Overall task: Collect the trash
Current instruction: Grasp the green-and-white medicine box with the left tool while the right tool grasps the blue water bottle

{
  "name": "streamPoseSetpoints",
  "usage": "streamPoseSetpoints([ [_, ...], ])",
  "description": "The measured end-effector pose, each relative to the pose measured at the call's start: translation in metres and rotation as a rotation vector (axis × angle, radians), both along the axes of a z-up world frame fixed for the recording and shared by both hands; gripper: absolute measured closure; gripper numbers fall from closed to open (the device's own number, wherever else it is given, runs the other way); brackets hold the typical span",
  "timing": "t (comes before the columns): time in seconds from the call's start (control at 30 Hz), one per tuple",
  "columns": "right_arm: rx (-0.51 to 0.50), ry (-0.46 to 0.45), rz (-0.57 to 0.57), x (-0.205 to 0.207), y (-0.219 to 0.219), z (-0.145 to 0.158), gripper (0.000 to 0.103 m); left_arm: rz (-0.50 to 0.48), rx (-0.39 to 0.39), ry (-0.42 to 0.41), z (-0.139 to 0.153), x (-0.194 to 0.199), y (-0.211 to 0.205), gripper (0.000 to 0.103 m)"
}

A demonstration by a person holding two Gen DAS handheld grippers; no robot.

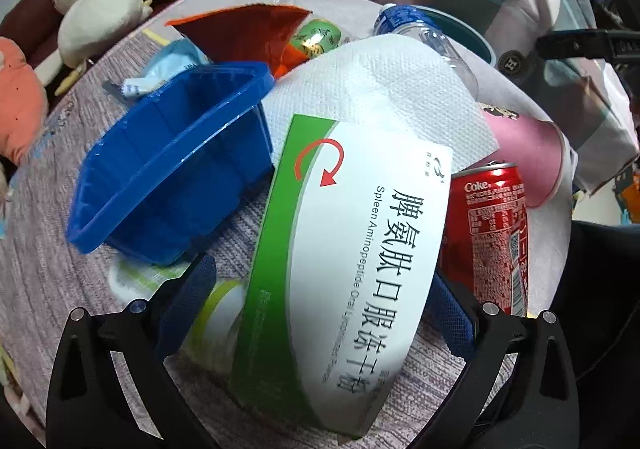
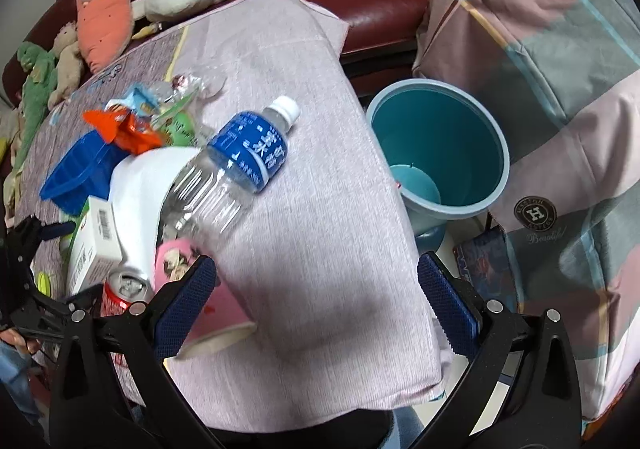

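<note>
Looking down the left wrist: your left gripper (image 1: 320, 313) has its fingers spread wide, one on each side of the medicine box (image 1: 344, 269), not visibly pressing it.
Box position: it lies between your fingertips, far end resting on the paper towel (image 1: 380, 89), so you are lined up to close on it lengthwise.
Box look: white and green card, red arrow, printed lettering; flat faces, probably light and easy to pinch.
Beside the fingers: Coke can (image 1: 496, 233) just outside your right finger; blue plastic tray (image 1: 176, 169) ahead of your left finger; pink paper cup (image 1: 532, 157) beyond the can.
Turning to the right wrist: your right gripper (image 2: 316, 305) is wide apart too and carries nothing, only tablecloth (image 2: 320, 209) between the fingers.
Bottle: the clear water bottle (image 2: 232, 169), blue label and white cap, lies tilted on the pile ahead and left of your fingers.
Bin: the teal trash bin (image 2: 440, 153) stands past the table edge, ahead and right of your right finger, handy for drops.
Bin contents: it looks empty, so collecting seems barely started.
</note>
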State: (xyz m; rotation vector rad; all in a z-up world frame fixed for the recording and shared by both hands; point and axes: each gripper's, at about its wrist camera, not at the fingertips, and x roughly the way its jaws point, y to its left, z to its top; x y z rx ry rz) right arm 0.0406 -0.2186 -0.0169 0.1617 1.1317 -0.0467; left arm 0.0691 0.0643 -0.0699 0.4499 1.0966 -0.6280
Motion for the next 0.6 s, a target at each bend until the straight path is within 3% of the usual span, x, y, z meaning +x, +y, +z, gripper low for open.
streamPoseSetpoints([
  [0.07,0.002,0.002,0.004,0.006,0.001,-0.001,0.006,-0.008,-0.014,-0.008,-0.001,0.000,0.002,0.011],
  [0.13,0.000,0.007,0.012,0.010,0.004,-0.003,0.006,-0.018,-0.042,0.007,-0.001,-0.001,0.002,0.029],
  [0.37,0.018,0.019,0.030,0.026,0.009,-0.012,0.006,0.083,-0.087,-0.029,0.003,-0.002,0.009,0.029],
  [0.53,0.044,-0.008,0.027,0.044,0.006,-0.011,0.007,0.190,-0.178,-0.046,0.028,-0.004,0.022,0.029],
  [0.6,0.055,-0.027,0.035,0.054,0.007,-0.011,0.018,0.221,-0.202,-0.056,0.037,-0.005,0.025,0.029],
])
